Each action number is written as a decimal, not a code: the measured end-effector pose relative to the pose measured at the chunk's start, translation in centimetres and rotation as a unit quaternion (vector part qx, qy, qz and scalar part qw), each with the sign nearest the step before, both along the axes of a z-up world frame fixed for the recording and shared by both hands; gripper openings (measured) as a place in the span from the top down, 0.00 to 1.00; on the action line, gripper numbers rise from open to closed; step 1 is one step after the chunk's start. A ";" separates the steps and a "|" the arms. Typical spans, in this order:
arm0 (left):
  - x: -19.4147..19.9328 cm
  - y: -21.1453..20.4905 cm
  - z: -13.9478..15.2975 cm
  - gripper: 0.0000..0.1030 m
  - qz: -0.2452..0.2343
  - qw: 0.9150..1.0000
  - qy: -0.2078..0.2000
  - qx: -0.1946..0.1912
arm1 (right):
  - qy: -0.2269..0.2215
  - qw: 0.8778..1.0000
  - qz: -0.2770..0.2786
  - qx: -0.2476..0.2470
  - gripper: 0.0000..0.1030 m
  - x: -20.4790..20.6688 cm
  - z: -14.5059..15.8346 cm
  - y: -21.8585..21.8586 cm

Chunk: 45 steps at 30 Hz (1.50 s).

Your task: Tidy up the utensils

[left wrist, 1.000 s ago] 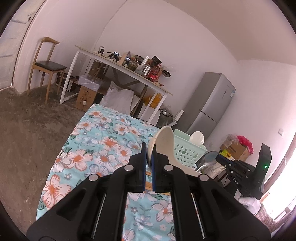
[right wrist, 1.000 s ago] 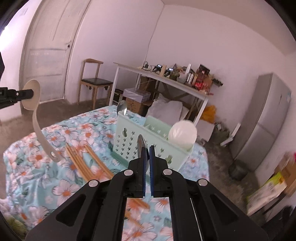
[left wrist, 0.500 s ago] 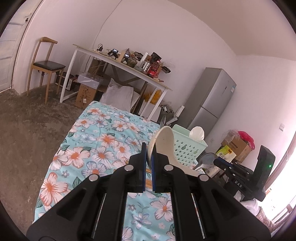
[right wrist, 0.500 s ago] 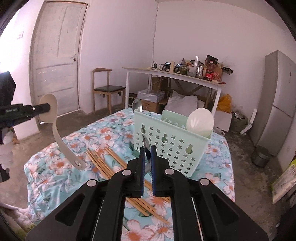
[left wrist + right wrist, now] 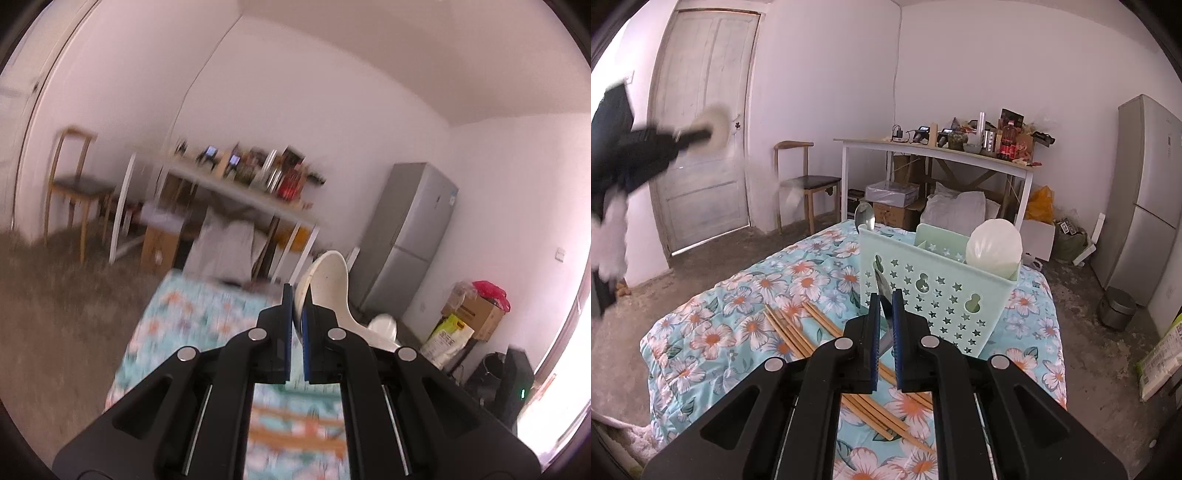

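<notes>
meanwhile, the left tool was clamped on the rim of a cream plastic ladle, whose bowl stood just above the pads at 12 o'clock and whose handle ran down toward 4 o'clock; that view was blurred. from the right wrist camera the same ladle showed as a smear at 10 o'clock, high off the floral tabletop, held out by the left tool. the right tool was closed on a metal spoon, its thin handle rising between the blue pads at 12 o'clock, right in front of the mint-green star-punched basket. inside that basket a white ladle leaned at the right end and a metal spoon bowl stood at the left corner. wooden chopsticks lay loose on the cloth toward 9 o'clock of the right tool.
</notes>
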<state>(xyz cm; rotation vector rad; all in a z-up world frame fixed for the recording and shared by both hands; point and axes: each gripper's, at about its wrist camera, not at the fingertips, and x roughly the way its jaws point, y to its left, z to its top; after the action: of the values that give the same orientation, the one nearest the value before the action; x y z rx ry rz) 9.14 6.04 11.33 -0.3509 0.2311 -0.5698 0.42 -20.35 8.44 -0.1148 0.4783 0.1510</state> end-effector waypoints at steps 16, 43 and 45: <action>5.8 -7.4 2.8 0.97 0.037 0.991 -0.016 0.126 | -0.040 0.999 -0.029 0.019 0.97 0.3 1.1 -3.6; 11.8 -12.8 1.2 0.68 -0.021 0.990 0.074 0.114 | -0.114 0.991 -0.070 0.020 0.97 -3.0 5.5 -7.6; 11.3 -11.3 1.1 0.64 -0.019 0.993 0.075 0.084 | -0.119 0.990 -0.070 0.015 0.97 -3.0 6.0 -7.6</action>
<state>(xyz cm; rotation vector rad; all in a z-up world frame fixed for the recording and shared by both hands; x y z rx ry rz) 20.44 -5.22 12.41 -0.2259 0.4277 -0.5571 -2.60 -27.94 14.40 -0.0681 0.2437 0.0060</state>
